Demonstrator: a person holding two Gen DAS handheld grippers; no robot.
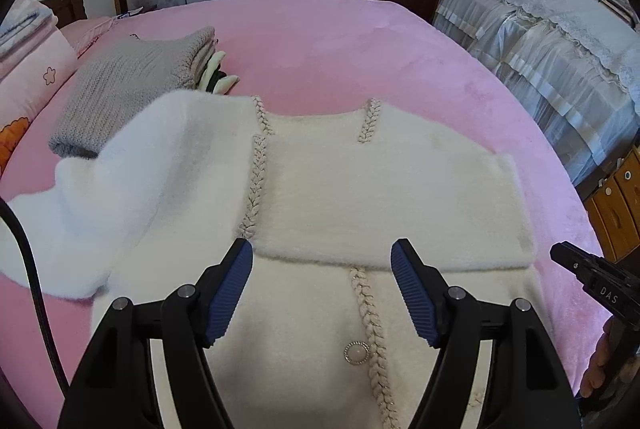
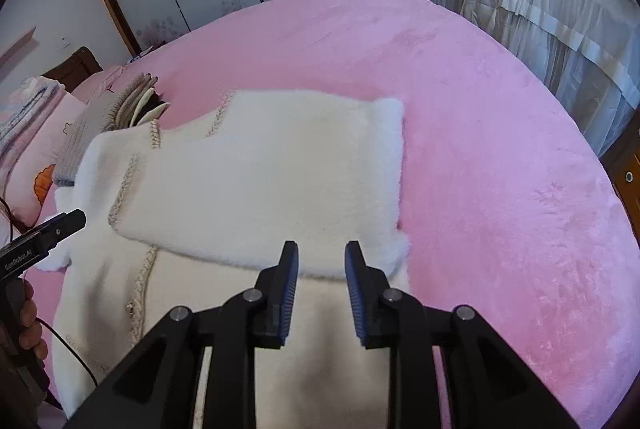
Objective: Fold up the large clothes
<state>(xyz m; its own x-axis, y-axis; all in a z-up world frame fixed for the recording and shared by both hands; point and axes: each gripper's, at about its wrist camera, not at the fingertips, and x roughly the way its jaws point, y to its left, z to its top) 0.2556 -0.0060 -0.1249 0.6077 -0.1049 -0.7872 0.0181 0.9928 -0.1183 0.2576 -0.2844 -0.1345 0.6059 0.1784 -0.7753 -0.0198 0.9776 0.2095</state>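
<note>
garment: fluffy cream-white knit cardigan w/ braided trim and pearl button (image 1: 360, 197) lies flat on the pink plush bed cover (image 1: 360, 41), front up; in left wrist view it fills centre to 6 o'clock.
fold state: right-side sleeve (image 1: 400, 213) is laid across the chest, cuff edge ending near the braided placket (image 1: 254, 189). Other sleeve (image 1: 100, 197) unfolded, spread toward 9 o'clock, its tip overlapping the grey knit folded sweater (image 1: 120, 89) at 10 o'clock.
left tool (image 1: 322, 293): released, blue pads wide apart, nothing between them; hovers over the lower placket, pearl button (image 1: 356, 353) below at 6 o'clock.
right tool (image 2: 322, 293): pads part open w/ a narrow gap, grasping nothing; hangs over the folded sleeve's near edge, hem side.
handling (judgement): soft, limp, light-to-medium wt; thick pile so it should bunch, not crease sharply. Fuzzy surface grips the ribbed pads well, slip unlikely. Not fragile, but braid and button could snag; avoid pinching there.
where to take hold (judgement): next is prob. the loose sleeve, so pinch cuff at 9 o'clock w/ left tool, both layers, a deep bite since pile compresses. Lift clear of the grey sweater before swinging across so it doesn't drag.
stack: folded clothes behind sweater at 11 o'clock (image 1: 216, 77), well apart from the fold area.
</note>
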